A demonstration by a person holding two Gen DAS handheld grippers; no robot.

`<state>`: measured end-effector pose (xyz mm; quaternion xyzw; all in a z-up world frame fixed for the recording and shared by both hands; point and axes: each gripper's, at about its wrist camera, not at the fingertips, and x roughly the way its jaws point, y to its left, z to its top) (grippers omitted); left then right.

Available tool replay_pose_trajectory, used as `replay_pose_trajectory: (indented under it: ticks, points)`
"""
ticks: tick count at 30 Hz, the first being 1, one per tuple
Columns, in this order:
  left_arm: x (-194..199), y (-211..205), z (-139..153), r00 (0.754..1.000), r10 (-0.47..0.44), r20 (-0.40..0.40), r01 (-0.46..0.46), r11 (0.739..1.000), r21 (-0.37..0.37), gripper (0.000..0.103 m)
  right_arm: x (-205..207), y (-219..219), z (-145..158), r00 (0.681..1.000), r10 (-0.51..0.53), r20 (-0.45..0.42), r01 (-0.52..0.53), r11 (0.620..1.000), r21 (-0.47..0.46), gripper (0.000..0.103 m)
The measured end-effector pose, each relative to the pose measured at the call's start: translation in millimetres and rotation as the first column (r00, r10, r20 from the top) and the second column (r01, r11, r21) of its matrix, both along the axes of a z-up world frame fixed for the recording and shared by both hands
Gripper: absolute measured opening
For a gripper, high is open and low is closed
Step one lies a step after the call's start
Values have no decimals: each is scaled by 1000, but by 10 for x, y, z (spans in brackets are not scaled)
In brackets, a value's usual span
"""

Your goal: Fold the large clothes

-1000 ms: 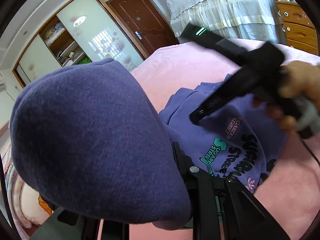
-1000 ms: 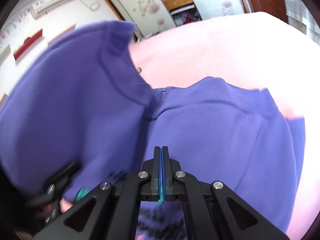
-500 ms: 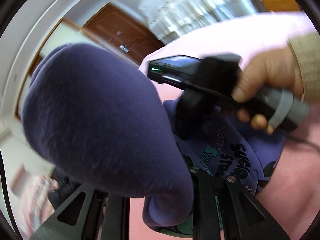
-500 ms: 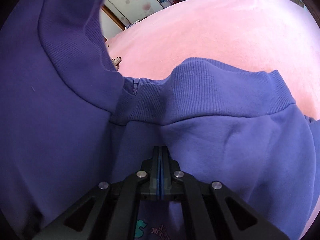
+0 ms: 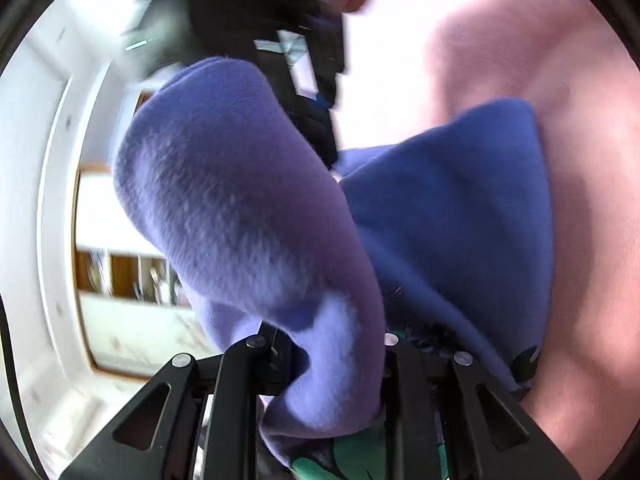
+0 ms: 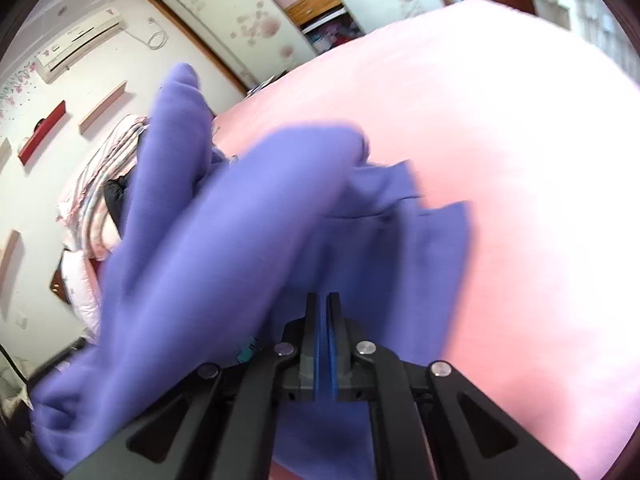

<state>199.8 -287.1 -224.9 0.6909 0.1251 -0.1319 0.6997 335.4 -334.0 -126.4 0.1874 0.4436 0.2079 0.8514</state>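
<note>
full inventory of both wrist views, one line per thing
sweatshirt: 1, purple, partly lifted over the bed, rest lying on it
bed cover: 1, pink, under the sweatshirt
wardrobe: 1, white floral doors, wooden shelves, far wall
air conditioner: 1, white, high on wall
wall shelves: several, red and wood, left wall
bedding pile: 1, pink-white, left of bed
left hand-held gripper: 1, black, shut on the sweatshirt
right hand-held gripper: 1, black, blue pads, nearly shut, fabric not visibly between them

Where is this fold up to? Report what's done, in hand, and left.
Done: the purple fleece sweatshirt lies partly spread on the pink bed cover. In hand: the left gripper is clamped on a thick bunch of it, lifted; the right gripper is nearly shut, apparently gripping nothing. Left: lay the raised part flat and finish the folds.
</note>
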Motion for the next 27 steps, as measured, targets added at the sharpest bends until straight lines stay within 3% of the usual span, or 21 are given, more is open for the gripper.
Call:
replay_pose_trajectory:
  ticks: [4,8,11,18,20,24,26,27]
  points:
    - [-76,-69,-275,999,-51,7,49,990,134,26,-8,-131,57,997,-73,18,74,995,-73,5]
    - [-129,-43,-485,996,-88,-2,86,969,234,52,-433,-109,252,994,-63,86,74,989,-129,5]
    - [-106,68,-519,994,-104,15,96,957,273,52,-362,99,529,989,10,145,11,990,-142,5]
    - [-58,254,-389,993,-112,-33,117,956,271,54,-8,731,899,956,187,225,-144,970,-194,5]
    - [-28,295,-349,992,-121,-40,127,955,267,54,110,897,896,949,218,228,-160,955,-250,5]
    - [-31,385,-200,988,-127,-88,143,967,212,56,464,1109,603,969,221,107,-165,908,-386,2]
    - [-61,466,-85,978,-147,-145,170,972,162,72,521,1106,384,973,229,42,-191,888,-419,2]
    - [-97,516,-35,972,-161,-174,186,972,141,76,504,1046,287,973,231,24,-202,890,-408,1]
